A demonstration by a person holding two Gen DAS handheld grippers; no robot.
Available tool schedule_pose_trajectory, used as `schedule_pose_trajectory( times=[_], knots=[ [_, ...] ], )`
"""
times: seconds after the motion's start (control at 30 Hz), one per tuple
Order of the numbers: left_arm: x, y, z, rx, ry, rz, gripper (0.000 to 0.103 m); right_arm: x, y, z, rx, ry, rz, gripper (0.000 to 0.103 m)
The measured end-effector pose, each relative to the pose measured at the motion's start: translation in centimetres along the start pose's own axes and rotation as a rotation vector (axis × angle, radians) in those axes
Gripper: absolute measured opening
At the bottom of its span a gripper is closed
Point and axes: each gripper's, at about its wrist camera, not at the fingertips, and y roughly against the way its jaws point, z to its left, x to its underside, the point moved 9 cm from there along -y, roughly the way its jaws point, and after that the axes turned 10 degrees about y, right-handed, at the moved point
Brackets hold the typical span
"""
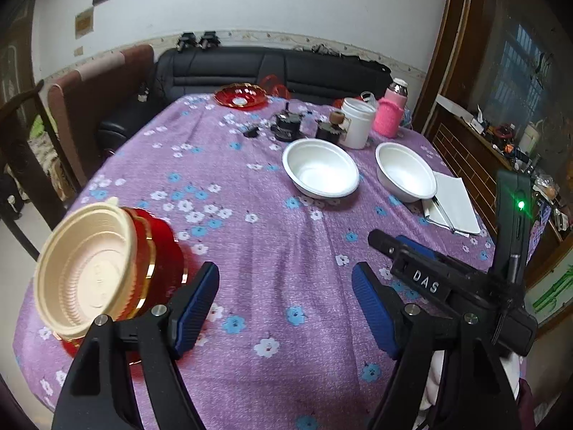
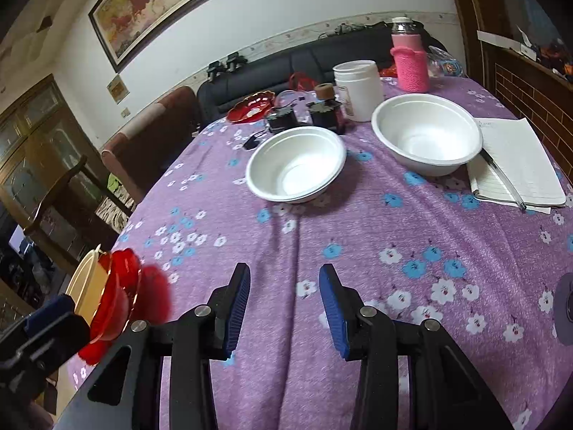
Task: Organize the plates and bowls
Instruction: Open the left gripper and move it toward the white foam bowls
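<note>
- Bowls first: a near white bowl (image 1: 320,169) (image 2: 296,164) stands on the purple flowered tablecloth (image 1: 250,236) (image 2: 358,251), and a second white bowl (image 1: 406,172) (image 2: 427,139) sits just right of it, apart.
- Behind the near white bowl are two small dark items (image 1: 288,125) (image 2: 324,111), a white jar (image 1: 356,122) (image 2: 358,89) and a pink knitted bottle (image 1: 390,113) (image 2: 410,57).
- Far behind and left of that bowl lies a red plate (image 1: 240,96) (image 2: 250,107).
- Well to its near left, at the table edge, a cream plate (image 1: 86,272) (image 2: 84,283) leans tilted against stacked red plates (image 1: 161,261) (image 2: 114,294).
- Right of the second bowl, a notebook (image 1: 453,200) (image 2: 515,161) with a pen (image 2: 501,179) touches its rim.
- Left gripper (image 1: 285,304) gapes wide, holding nothing, nearer than the bowl.
- Right gripper (image 2: 284,304) is spread too, empty, above bare cloth.
</note>
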Motion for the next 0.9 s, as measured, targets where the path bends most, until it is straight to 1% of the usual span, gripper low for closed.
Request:
schedule_pose_trajectory(
  times=[0.1,0.17,0.27,0.4,0.47,0.6,0.67,0.73,0.9],
  knots=[
    [-0.6,-1.3,-0.1,0.009,0.01,0.034,0.076,-0.7,-0.3,-1.5,0.008,-0.033,-0.012,0.043],
    [-1.9,-1.8,-0.2,0.019,0.017,0.038,0.076,-1.3,-0.8,-2.9,0.016,-0.068,-0.017,0.043],
    [-5.1,-2.3,-0.1,0.017,0.035,0.027,0.076,-2.3,-1.5,-4.5,0.025,-0.121,-0.023,0.043],
    [-9.3,-3.6,0.0,0.004,0.072,0.014,0.076,-3.6,-3.2,-6.1,-0.003,-0.233,-0.033,0.044],
    [-10.7,-4.6,0.0,-0.002,0.084,0.021,0.076,-4.2,-4.6,-6.7,-0.019,-0.29,-0.033,0.044],
    [-13.2,-7.8,-0.4,-0.034,0.082,0.078,0.076,-4.9,-7.6,-7.6,-0.019,-0.371,-0.032,0.044],
    [-14.0,-9.2,-0.5,-0.057,0.071,0.087,0.076,-5.2,-9.0,-7.9,-0.024,-0.391,-0.029,0.044],
    [-14.7,-11.2,-1.0,-0.082,0.049,0.099,0.076,-5.3,-10.2,-8.3,-0.032,-0.41,-0.024,0.044],
    [-15.3,-16.4,-2.1,-0.101,0.032,0.133,0.076,-5.4,-12.1,-9.1,-0.042,-0.428,-0.016,0.044]
  ],
)
